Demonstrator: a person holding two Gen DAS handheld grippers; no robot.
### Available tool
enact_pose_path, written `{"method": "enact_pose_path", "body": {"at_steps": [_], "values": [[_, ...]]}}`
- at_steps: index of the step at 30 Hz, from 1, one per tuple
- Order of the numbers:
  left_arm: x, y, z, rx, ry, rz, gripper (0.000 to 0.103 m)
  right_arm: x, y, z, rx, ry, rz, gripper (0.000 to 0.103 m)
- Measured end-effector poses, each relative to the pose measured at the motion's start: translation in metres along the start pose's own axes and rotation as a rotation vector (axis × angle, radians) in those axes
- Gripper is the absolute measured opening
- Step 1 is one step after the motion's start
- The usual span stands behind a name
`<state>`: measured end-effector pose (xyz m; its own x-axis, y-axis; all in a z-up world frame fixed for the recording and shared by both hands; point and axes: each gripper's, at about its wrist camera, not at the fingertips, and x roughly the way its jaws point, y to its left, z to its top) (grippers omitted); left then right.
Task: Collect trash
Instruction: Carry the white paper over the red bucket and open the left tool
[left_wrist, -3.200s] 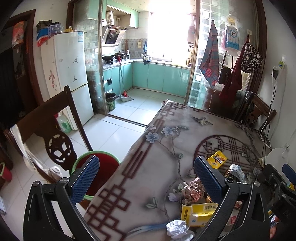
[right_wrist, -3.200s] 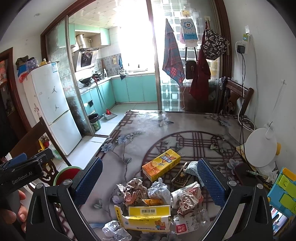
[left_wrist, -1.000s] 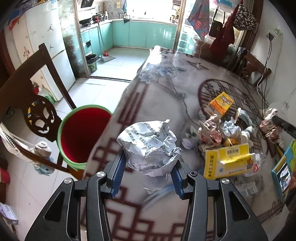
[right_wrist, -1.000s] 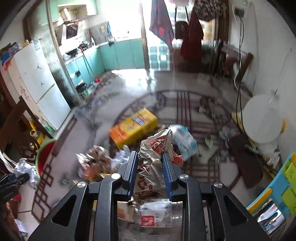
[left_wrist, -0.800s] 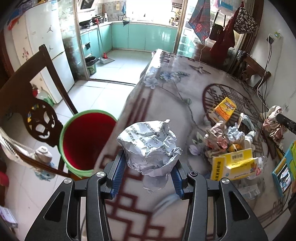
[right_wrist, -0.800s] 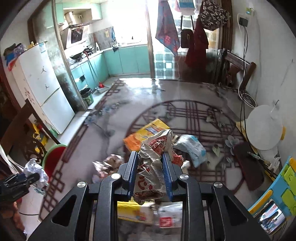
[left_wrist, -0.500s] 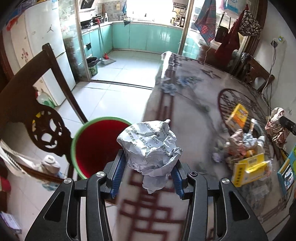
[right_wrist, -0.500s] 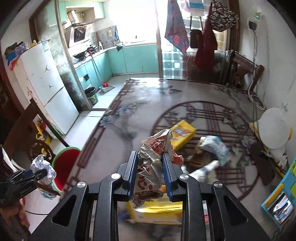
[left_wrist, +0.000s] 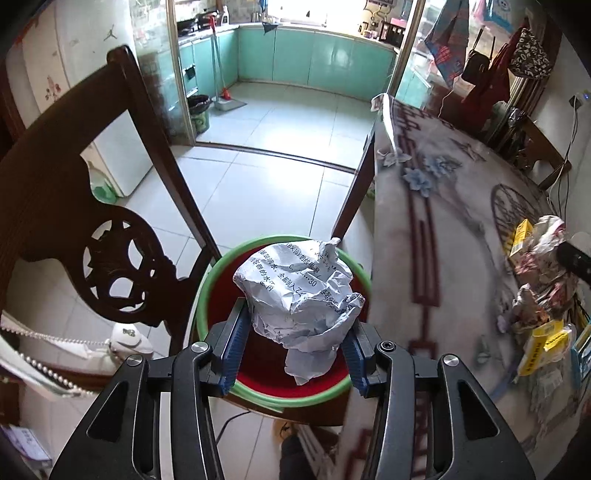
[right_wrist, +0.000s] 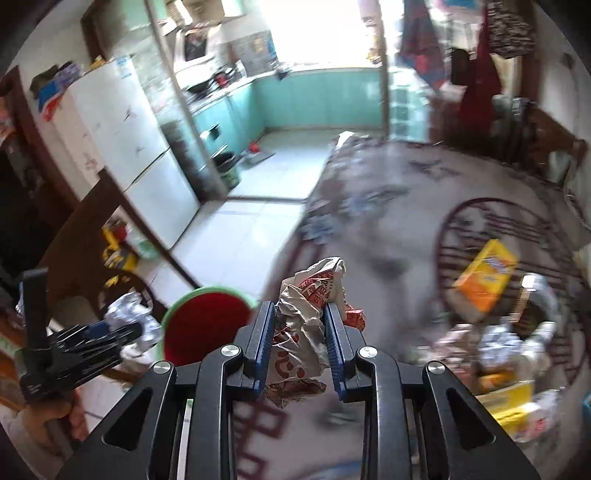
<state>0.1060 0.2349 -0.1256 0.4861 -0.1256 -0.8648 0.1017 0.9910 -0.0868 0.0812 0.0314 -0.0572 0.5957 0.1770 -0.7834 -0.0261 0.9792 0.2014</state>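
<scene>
My left tongs (left_wrist: 293, 345) clamp a crumpled paper ball (left_wrist: 297, 299) at frame centre, over the red bin (left_wrist: 218, 291). My right tongs (right_wrist: 301, 349) grip a printed wrapper (right_wrist: 306, 332); bin contents are hidden.

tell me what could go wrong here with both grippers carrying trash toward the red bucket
1. The crumpled paper ball bulges well past the left gripper; released off-centre, it could catch the green rim of the red bucket and bounce onto the floor.
2. The right gripper, shut on a crumpled wrapper, heads for the same bucket; the two grippers could collide there.
3. The wooden chair stands against the bucket and may snag the left gripper.
</scene>
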Motion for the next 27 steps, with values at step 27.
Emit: {"method": "enact_pose_path", "body": {"at_steps": [27], "values": [[0.028,0.047,0.008,-0.011,0.056,-0.019,0.049,0.064,0.072,-0.007,-0.068,0.145,0.149,0.029]]}}
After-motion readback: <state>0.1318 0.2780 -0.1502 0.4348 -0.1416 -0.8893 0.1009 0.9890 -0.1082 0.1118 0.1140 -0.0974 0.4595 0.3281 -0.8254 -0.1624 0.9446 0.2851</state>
